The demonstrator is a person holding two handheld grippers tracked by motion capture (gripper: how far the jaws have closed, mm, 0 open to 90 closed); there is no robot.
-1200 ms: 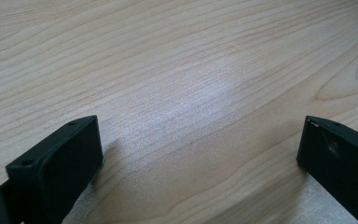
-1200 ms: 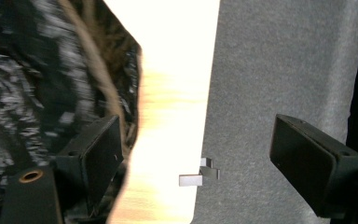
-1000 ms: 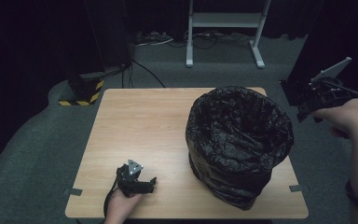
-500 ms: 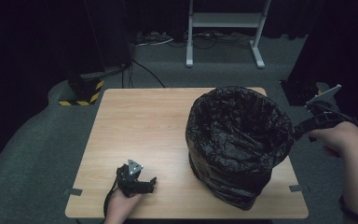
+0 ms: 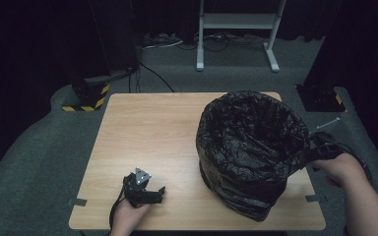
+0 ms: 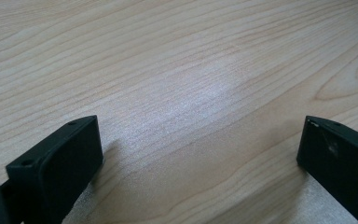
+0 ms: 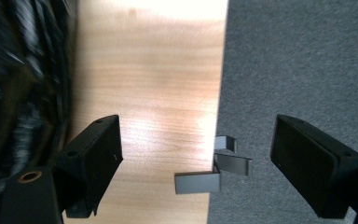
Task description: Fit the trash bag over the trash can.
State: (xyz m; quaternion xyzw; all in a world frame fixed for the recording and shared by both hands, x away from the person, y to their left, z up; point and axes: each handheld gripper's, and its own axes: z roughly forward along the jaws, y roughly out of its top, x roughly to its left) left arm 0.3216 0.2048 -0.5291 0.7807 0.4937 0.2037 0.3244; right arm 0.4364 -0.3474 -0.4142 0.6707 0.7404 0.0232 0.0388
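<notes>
In the high view the right tongs are mostly hidden behind the rim of the black bin bag at about three o'clock of it, so how their jaws stand cannot be read there. The bag's inside is too dark to tell what it holds. In the right gripper view the bag is smeared by blur and cut off at nine o'clock. The left forearm is cut off at six o'clock in the high view
</notes>
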